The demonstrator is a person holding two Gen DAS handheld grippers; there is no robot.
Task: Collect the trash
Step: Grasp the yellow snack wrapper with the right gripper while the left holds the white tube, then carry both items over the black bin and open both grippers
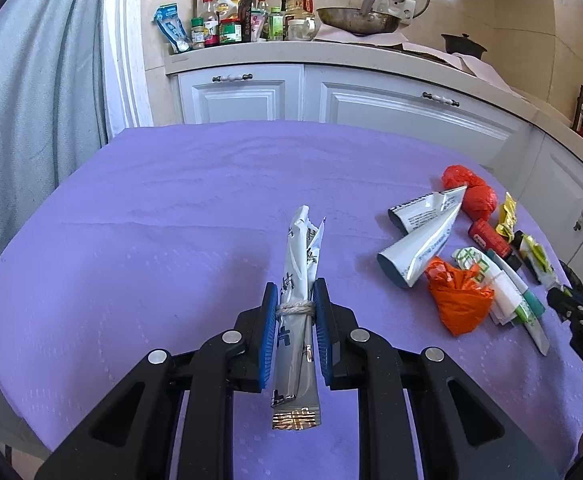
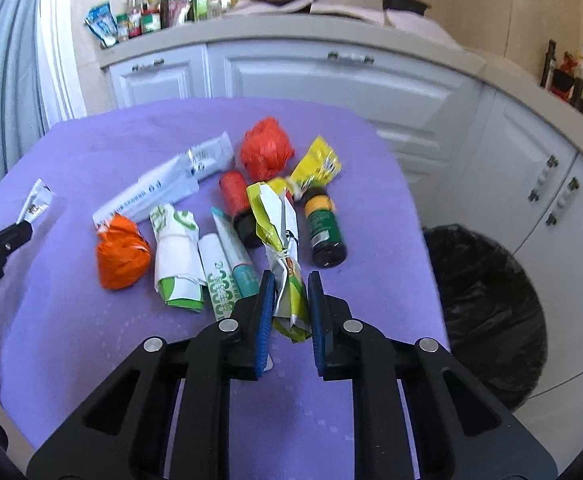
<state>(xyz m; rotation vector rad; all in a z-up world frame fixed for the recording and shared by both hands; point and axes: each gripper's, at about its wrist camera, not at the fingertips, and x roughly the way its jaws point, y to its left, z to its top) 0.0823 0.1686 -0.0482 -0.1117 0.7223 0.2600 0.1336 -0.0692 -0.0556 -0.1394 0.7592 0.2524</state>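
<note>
Purple cloth covers your table, trash heaped toward its bin-side edge. Your left gripper clamps a silver wrapper; your right gripper clamps a yellow-green wrapper.

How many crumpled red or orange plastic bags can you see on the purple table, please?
2: the orange bag at the pile's near left, the red bag at its far end beside a yellow wrapper. More could be hidden.
</note>
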